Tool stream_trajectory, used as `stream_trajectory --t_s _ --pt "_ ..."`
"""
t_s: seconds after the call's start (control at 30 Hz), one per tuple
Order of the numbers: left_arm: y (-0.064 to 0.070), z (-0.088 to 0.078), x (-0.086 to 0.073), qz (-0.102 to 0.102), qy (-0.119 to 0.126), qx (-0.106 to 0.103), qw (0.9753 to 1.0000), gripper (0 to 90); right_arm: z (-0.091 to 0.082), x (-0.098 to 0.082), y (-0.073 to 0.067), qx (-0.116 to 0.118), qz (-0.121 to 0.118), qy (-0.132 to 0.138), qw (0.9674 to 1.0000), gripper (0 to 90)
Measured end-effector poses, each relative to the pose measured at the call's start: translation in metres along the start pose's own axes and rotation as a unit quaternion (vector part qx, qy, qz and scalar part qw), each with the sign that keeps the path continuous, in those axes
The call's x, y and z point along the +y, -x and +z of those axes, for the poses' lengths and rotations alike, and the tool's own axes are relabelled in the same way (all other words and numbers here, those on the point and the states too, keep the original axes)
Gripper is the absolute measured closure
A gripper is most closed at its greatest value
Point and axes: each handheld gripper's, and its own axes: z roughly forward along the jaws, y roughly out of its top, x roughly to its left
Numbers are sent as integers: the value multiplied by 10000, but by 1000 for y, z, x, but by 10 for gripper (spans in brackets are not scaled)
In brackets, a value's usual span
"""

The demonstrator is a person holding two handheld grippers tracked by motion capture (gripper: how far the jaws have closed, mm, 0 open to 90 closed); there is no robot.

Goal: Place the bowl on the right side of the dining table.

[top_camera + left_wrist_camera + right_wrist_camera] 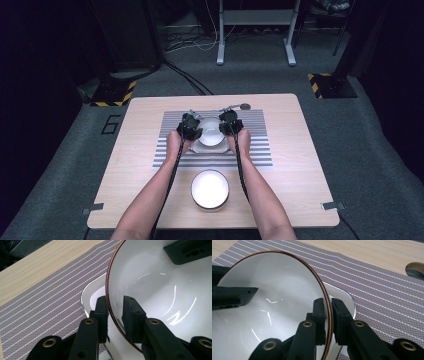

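Left tool [190,127] and right tool [230,123] grip opposite sides of one white bowl [211,131] over the striped mat [255,145] toward the far edge of the desk [125,165], midway between its left and right edges.

- Left tool — jaws straddle the bowl's brown-edged rim, one pad outside the wall, one inside, with a slight gap at the inner pad.
- Right tool — jaws closed tight on the rim, pads pressing both faces.
- Bowl — sits over a white plate [87,293] on the mat.
- Second white bowl [210,189] — near the desk's front edge, well apart.
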Motion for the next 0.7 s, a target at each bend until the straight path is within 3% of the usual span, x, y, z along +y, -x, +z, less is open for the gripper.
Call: stream_trajectory --t_s 0.23,0.5,0.7 --pt "0 0 2 24 0 27 10000 718 4 1 4 64 155 -87 9998 811" --pt "-2 3 0 -72 -8 16 10000 700 6 0 4 88 190 -168 9996 802" --pt "-1 3 3 -117 30 13 9999 699 9 -2 8 125 354 -179 9991 807"
